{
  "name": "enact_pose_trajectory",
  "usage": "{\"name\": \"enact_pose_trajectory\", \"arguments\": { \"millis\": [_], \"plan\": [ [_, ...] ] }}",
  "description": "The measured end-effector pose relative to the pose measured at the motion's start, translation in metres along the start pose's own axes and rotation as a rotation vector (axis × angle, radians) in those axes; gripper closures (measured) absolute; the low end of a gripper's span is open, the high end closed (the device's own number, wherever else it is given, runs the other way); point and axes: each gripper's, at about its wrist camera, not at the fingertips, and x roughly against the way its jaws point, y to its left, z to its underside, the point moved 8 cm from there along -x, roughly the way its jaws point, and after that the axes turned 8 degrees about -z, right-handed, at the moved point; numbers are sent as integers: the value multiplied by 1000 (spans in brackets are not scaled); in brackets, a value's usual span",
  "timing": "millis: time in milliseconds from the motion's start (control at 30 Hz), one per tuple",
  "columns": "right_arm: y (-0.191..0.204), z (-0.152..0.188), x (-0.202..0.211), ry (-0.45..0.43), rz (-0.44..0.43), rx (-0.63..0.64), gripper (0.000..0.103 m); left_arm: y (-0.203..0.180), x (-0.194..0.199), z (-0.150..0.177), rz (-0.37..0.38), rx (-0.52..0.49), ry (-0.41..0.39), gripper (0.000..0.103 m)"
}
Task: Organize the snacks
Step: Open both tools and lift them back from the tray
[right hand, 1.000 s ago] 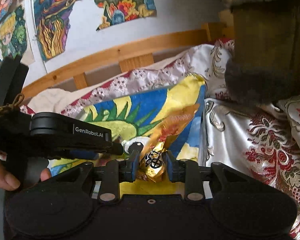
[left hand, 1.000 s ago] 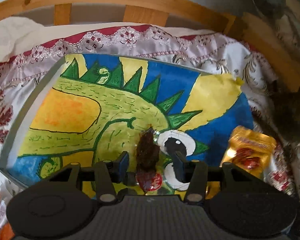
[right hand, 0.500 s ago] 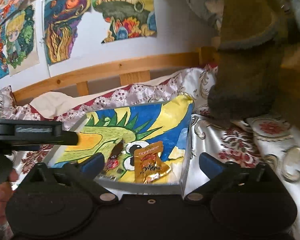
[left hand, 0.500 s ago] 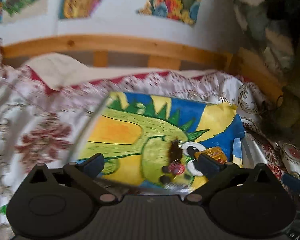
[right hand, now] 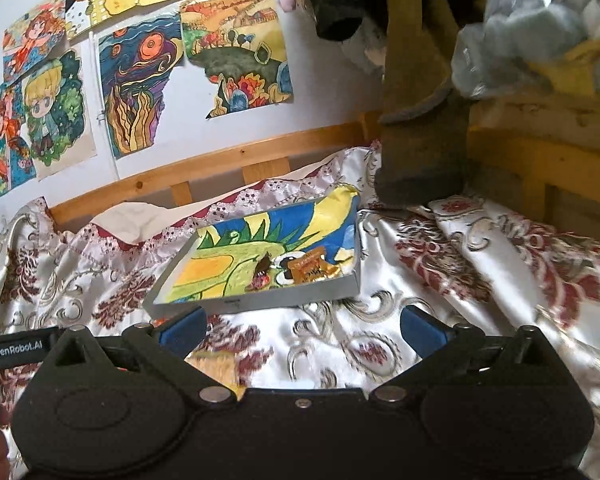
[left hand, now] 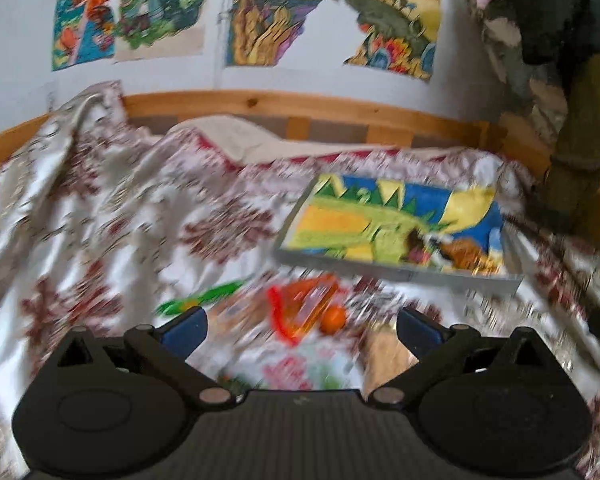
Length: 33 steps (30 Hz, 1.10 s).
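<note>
A shallow grey tray lined with a dinosaur drawing lies on the bedspread; it also shows in the left wrist view. In it lie a dark brown snack with a red end and a gold-orange packet. My left gripper is open and empty above loose snacks on the bedspread: an orange-red packet, a green packet and a tan one, all blurred. My right gripper is open and empty, in front of the tray's near wall.
A white and red patterned bedspread covers the bed. A wooden bed rail runs behind it under wall drawings. A dark plush toy stands right of the tray. The left gripper's body shows at the left edge.
Both grippers opened, left the brown snack and gold packet in the tray, and pulled back. The left one has swung left over the loose snacks.
</note>
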Motion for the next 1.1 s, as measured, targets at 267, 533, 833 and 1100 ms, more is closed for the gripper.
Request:
{"name": "enact_pose_trajectory", "arguments": {
  "millis": [267, 533, 833, 1100],
  "plan": [
    [15, 30, 45, 74, -37, -73, 1, 25, 51, 34, -123, -128, 6, 0],
    [36, 63, 72, 162, -74, -39, 1, 41, 77, 60, -227, -151, 23, 0],
    [31, 68, 83, 152, -45, -71, 1, 67, 94, 77, -308, -111, 22, 0],
    [27, 67, 89, 124, -83, -116, 1, 81, 103, 71, -332, -40, -3, 0]
  ]
}}
